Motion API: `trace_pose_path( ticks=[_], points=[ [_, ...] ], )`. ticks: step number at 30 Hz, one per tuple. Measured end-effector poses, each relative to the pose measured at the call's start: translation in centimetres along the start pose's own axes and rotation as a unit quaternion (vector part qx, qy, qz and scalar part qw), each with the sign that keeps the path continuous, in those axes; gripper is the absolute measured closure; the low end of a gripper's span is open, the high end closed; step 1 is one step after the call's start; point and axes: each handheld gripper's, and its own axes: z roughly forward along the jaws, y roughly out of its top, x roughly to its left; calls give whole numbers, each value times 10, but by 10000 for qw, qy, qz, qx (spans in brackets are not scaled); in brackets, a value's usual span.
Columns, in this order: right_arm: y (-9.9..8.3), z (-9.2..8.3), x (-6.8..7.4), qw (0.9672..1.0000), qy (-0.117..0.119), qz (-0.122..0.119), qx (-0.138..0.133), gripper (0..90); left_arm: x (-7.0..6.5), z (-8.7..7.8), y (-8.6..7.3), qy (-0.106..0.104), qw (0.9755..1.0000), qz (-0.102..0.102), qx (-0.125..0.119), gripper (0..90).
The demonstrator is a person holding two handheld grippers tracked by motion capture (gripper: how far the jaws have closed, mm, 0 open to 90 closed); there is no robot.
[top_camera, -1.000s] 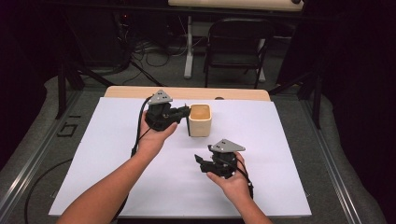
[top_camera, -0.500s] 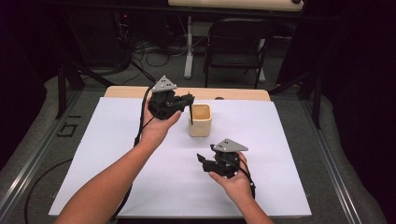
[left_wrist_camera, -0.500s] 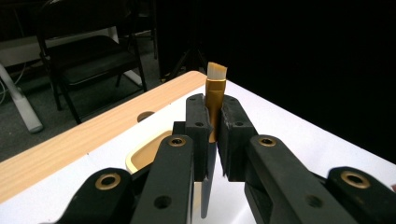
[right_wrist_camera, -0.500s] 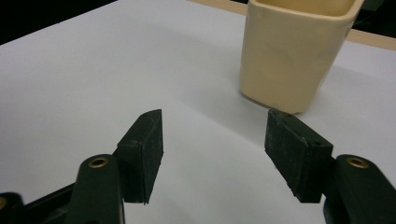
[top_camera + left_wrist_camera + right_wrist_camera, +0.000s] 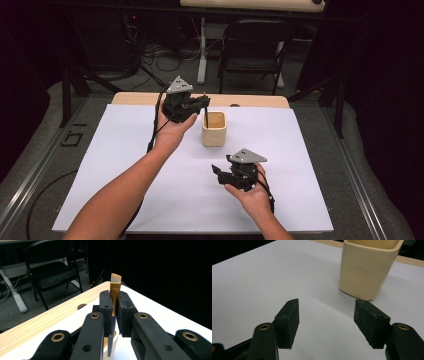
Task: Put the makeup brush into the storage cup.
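My left gripper (image 5: 204,101) is shut on a paintbrush (image 5: 115,290) with a gold ferrule and pale bristles that point up. Its thin dark handle (image 5: 206,118) hangs down into a cream square cup (image 5: 214,128) just below the jaws. The cup's rim (image 5: 113,346) shows under the left fingers. My right gripper (image 5: 216,171) rests low over the white sheet, in front of the cup and slightly right of it. It is open (image 5: 325,312) with nothing between its pads, and the cup (image 5: 368,265) stands a short way ahead of it.
A white sheet (image 5: 125,170) covers most of a wooden table (image 5: 260,101), which has a round hole (image 5: 234,105) near its far edge. A black folding chair (image 5: 252,50) and desk legs stand beyond the table. Dark floor lies on both sides.
My left gripper has risen and shifted a little right, over the cup's near-left corner, with the brush in it. The right gripper has barely moved.
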Motion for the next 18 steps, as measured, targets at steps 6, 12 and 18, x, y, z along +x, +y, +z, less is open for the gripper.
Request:
trace_pose_path(
  ticks=[6,12,18],
  points=[
    [0,-6,-2,10000,-29,-35,-16,371,3,6,0,81,10000,14,15,839],
    [-3,-13,-5,9999,-76,-6,-66,371,7,12,-2,187,9998,6,61,839],
    [-7,-20,-10,9998,-141,42,-129,371,9,20,-4,248,9997,-43,77,839]
  ],
)
